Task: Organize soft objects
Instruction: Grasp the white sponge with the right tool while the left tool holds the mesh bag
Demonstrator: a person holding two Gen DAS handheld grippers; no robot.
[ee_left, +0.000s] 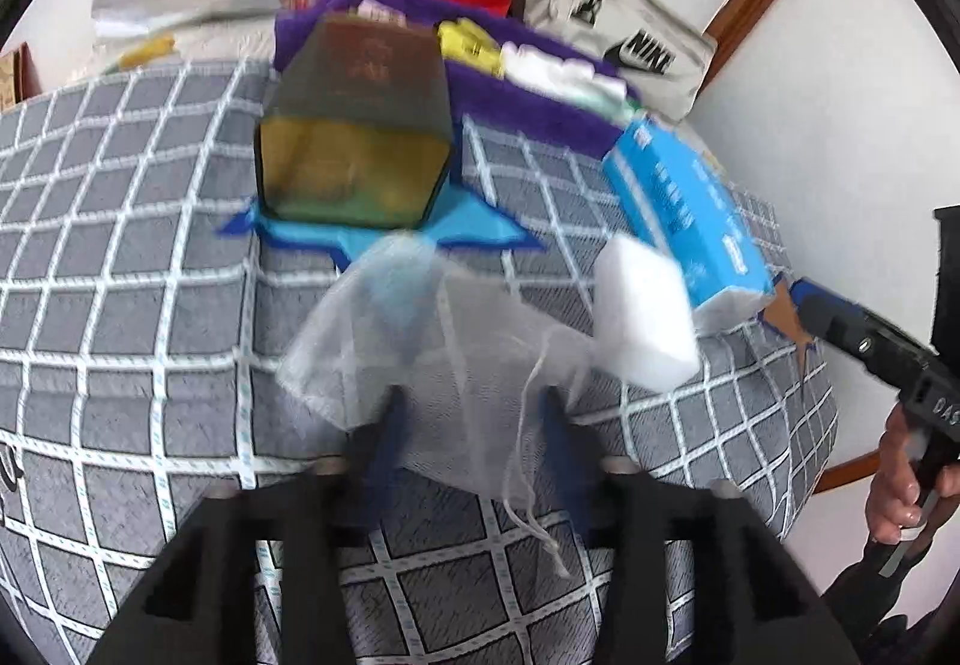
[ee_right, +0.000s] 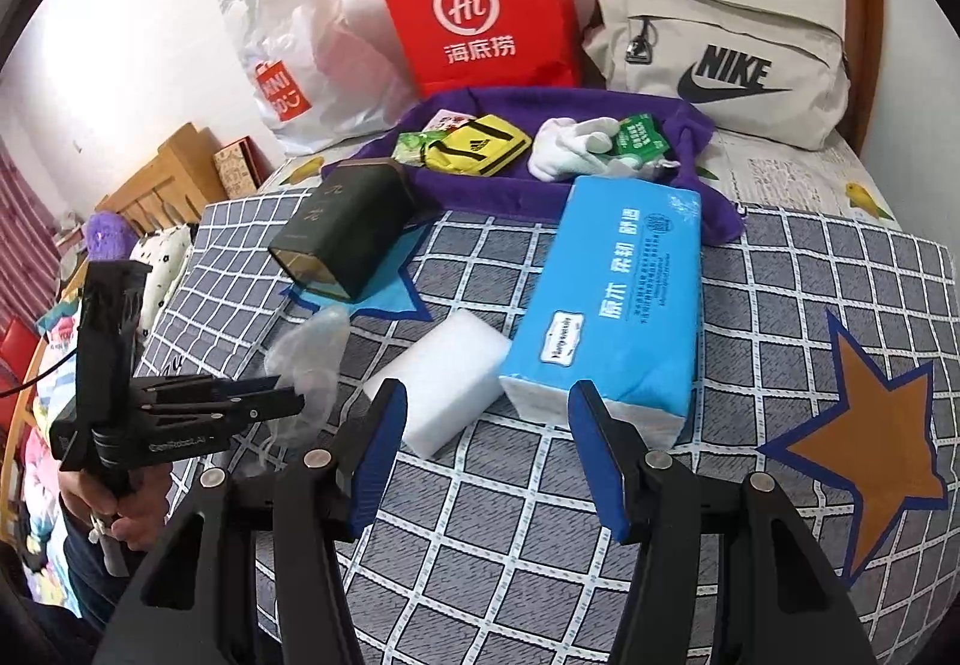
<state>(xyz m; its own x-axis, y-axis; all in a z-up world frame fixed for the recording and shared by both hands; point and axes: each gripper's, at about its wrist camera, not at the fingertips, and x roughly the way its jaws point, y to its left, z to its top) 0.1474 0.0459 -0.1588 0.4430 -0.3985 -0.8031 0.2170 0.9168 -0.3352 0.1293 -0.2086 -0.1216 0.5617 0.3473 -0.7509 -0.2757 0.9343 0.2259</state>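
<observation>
Mesh pouch [ee_left: 432, 341]: draped on checked cover between left gripper [ee_left: 471, 425] fingers, apparently ungripped, view blurred. Right gripper [ee_right: 486, 452]: parted, empty. Risk: drawstring snagged, pouch dragged off.

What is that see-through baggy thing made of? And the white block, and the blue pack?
The see-through pouch looks like thin white mesh fabric: the checked cover shows through it, and a drawstring dangles from it. The white block looks like matte foam or sponge, plain with soft-looking edges; I can't be sure. The blue pack looks like glossy plastic wrap around white paper tissues, seen at its clear end.
</observation>
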